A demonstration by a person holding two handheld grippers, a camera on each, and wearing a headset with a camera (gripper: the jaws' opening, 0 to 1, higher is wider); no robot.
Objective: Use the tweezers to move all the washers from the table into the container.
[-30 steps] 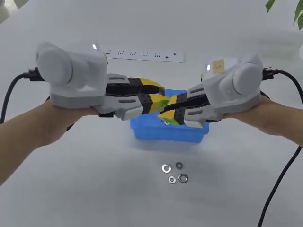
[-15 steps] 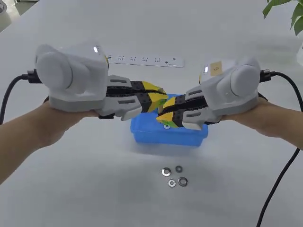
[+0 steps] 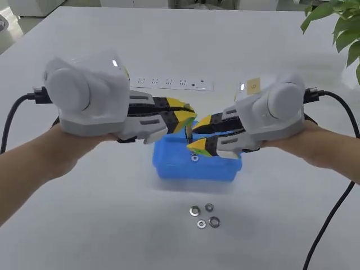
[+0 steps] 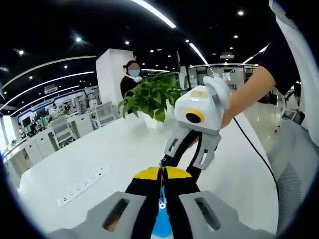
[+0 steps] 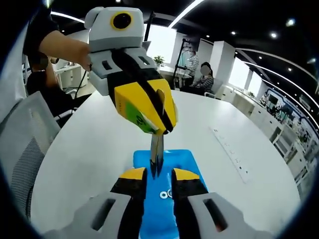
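My left gripper [image 3: 188, 121] is shut on the thin metal tweezers [image 5: 155, 154], whose tips point down over the blue container [image 3: 169, 169]. My right gripper [image 3: 194, 136] faces it tip to tip. Its yellow jaws stand open, one on each side of the tweezer tips without touching them. One washer [image 3: 194, 158] lies inside the container, just below the tips, and it also shows on the blue floor in the right gripper view [image 5: 164, 194]. Several washers [image 3: 203, 216] lie in a small cluster on the white table in front of the container.
A white power strip [image 3: 169, 83] lies on the table behind the container. Plant leaves [image 3: 332, 22] hang in at the far right. Black cables [image 3: 332, 219] trail from both grippers. People and chairs stand in the background of the gripper views.
The head camera has tilted, so the whole scene sits lower in the picture. Both grippers stay tip to tip over the container. The washers on the table have not moved.
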